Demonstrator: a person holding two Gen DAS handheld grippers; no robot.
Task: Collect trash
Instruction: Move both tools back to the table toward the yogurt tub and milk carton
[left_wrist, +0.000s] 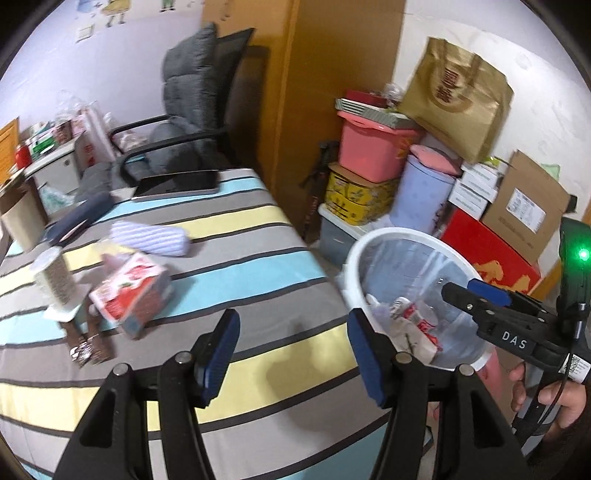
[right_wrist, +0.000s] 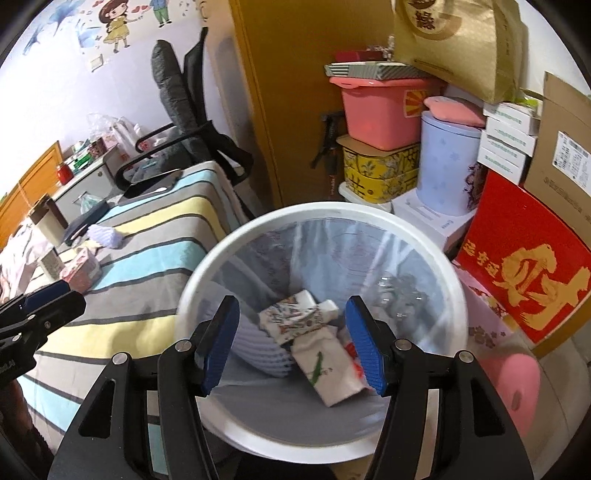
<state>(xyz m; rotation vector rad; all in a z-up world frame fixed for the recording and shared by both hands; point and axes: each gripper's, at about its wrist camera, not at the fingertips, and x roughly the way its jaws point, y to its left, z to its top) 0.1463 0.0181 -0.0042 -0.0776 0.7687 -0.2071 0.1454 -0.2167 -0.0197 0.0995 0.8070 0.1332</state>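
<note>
My left gripper (left_wrist: 293, 332) hangs open over the striped tablecloth (left_wrist: 236, 266) with nothing between its blue pads. Farther left on the table lie a red and white tissue pack (left_wrist: 133, 291), a small crumpled foil wrapper (left_wrist: 83, 350) and a paper tube (left_wrist: 55, 280). My right gripper (right_wrist: 291, 314) is open above the white bin (right_wrist: 317, 206), its pads empty. The clear-lined bin holds a patterned carton (right_wrist: 291, 321), a white carton (right_wrist: 325, 365) and other scraps. The bin (left_wrist: 399, 232) stands off the table's right edge, with the right gripper (left_wrist: 469, 291) over it. The left gripper (right_wrist: 62, 295) shows at the left edge.
A purple striped cloth (left_wrist: 151, 238), a dark tablet (left_wrist: 177, 182) and a brown cup (left_wrist: 22, 221) lie farther back on the table. An office chair (left_wrist: 192, 110) stands behind it. Stacked boxes, a pink tub (left_wrist: 373, 147) and a red box (left_wrist: 491, 254) crowd the wall behind the bin.
</note>
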